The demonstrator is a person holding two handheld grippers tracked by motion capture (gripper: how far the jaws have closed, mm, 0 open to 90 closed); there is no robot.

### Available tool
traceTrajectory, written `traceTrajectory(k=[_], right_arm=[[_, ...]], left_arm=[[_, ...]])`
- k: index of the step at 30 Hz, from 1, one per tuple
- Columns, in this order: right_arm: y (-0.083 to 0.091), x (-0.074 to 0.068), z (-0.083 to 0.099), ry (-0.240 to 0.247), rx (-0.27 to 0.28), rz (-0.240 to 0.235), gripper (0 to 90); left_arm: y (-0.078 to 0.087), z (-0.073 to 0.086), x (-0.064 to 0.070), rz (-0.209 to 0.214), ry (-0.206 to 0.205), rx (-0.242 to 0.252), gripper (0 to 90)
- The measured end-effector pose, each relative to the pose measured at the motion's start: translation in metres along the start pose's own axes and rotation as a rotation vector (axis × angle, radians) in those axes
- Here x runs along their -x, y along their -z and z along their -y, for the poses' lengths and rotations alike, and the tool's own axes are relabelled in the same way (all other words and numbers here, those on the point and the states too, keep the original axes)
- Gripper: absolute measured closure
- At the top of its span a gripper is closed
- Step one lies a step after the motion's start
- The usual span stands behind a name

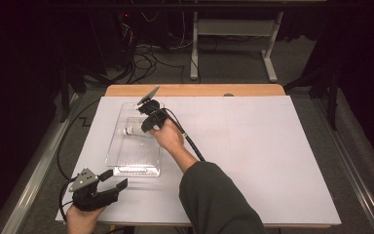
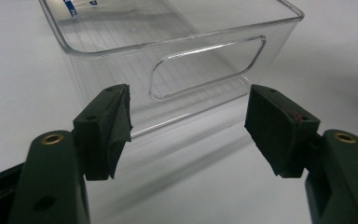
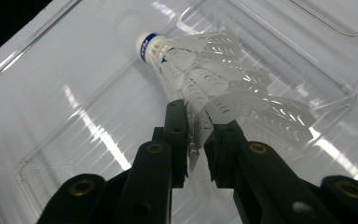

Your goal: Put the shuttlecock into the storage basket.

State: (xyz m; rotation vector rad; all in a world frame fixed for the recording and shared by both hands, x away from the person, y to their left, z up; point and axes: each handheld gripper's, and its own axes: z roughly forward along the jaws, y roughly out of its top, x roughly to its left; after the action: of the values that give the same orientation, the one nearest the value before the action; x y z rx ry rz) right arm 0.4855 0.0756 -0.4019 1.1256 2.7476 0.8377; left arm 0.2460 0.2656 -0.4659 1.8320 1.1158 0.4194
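**Shuttlecock Being Held Inside the Clear Bin**

A white table (image 1: 253, 161) is carrying a clear plastic bin (image 1: 135, 168) that is sitting toward its left edge, lengthwise from near the far edge toward the front. The right gripper (image 1: 145, 127) is reaching over the bin's far half, its jaws pinching the feather skirt of a white shuttlecock (image 3: 205, 79), whose cork tip with a blue band is pointing away from the jaws, just above or on the bin's floor; which cannot be told. The left gripper (image 1: 116, 181) is hovering near the table's front left corner, its jaws standing wide apart, facing the bin's near handle cutout (image 2: 208, 65) without touching it.
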Motion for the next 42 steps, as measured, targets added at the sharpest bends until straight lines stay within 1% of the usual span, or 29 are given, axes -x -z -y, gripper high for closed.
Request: traceTrajectory(k=[2,3,4,5,6,10,12,14,16,17,20,25,27,31,32,34,37,38,42], right_arm=[[0.002,0.002,0.0,0.002,-0.004,0.004,79.4],[0.003,0.002,0.001,-0.006,-0.004,0.005,79.0],[0.005,0.003,0.001,0.001,-0.007,0.007,78.5],[0.006,0.003,0.001,-0.002,-0.006,0.005,78.0],[0.007,0.003,0.001,-0.016,-0.007,0.003,77.8],[0.009,0.003,0.001,-0.002,-0.016,0.003,77.8],[0.01,0.002,0.002,-0.011,-0.014,-0.002,80.0],[0.011,0.003,0.003,0.004,-0.022,0.002,84.1],[0.011,0.004,0.005,-0.003,-0.02,-0.001,87.8],[0.011,0.005,0.005,0.005,-0.02,0.001,89.0],[0.008,0.006,0.006,-0.003,-0.03,0.0,90.0],[0.005,0.005,0.006,-0.002,-0.018,-0.007,90.0],[0.004,0.006,0.006,-0.005,-0.02,0.0,90.0],[0.002,0.007,0.005,-0.016,-0.032,0.035,90.0],[0.002,0.007,0.005,-0.005,-0.035,0.039,90.0],[0.002,0.007,0.005,-0.015,-0.038,0.042,90.0],[0.002,0.008,0.006,-0.013,-0.045,0.049,89.9],[0.002,0.008,0.006,-0.018,-0.045,0.051,89.3],[0.0,0.007,0.006,-0.008,-0.053,0.067,83.6]], left_arm=[[0.0,0.0,0.0,0.0,0.001,0.001,32.3],[0.0,0.0,0.0,-0.001,0.0,0.0,32.3],[0.0,0.0,0.0,-0.001,0.0,0.0,32.3],[0.0,0.0,0.0,0.0,0.001,0.0,32.3],[0.0,0.0,0.0,-0.001,0.001,0.0,32.3],[0.0,0.0,0.0,-0.001,0.001,0.0,32.3],[0.0,0.0,0.0,-0.002,0.002,0.001,32.3],[0.0,0.0,0.0,-0.002,0.001,0.0,32.3],[0.0,0.0,0.0,-0.001,0.0,-0.002,32.3],[0.0,0.0,0.0,-0.002,-0.001,-0.003,32.3],[0.0,0.0,0.0,-0.002,-0.002,-0.003,32.3],[0.0,0.0,0.0,-0.001,-0.001,-0.003,32.3],[-0.001,0.0,0.0,-0.001,-0.003,-0.003,32.3],[0.0,0.0,0.001,-0.003,-0.003,-0.002,32.3],[0.0,0.0,0.0,-0.003,-0.002,-0.004,32.3],[-0.001,0.0,0.001,-0.004,-0.004,-0.006,32.3],[-0.001,0.0,0.001,-0.002,-0.006,-0.008,32.3],[-0.001,0.0,0.001,-0.003,-0.005,-0.007,32.3],[0.0,0.0,0.0,-0.001,-0.003,-0.003,32.3]])
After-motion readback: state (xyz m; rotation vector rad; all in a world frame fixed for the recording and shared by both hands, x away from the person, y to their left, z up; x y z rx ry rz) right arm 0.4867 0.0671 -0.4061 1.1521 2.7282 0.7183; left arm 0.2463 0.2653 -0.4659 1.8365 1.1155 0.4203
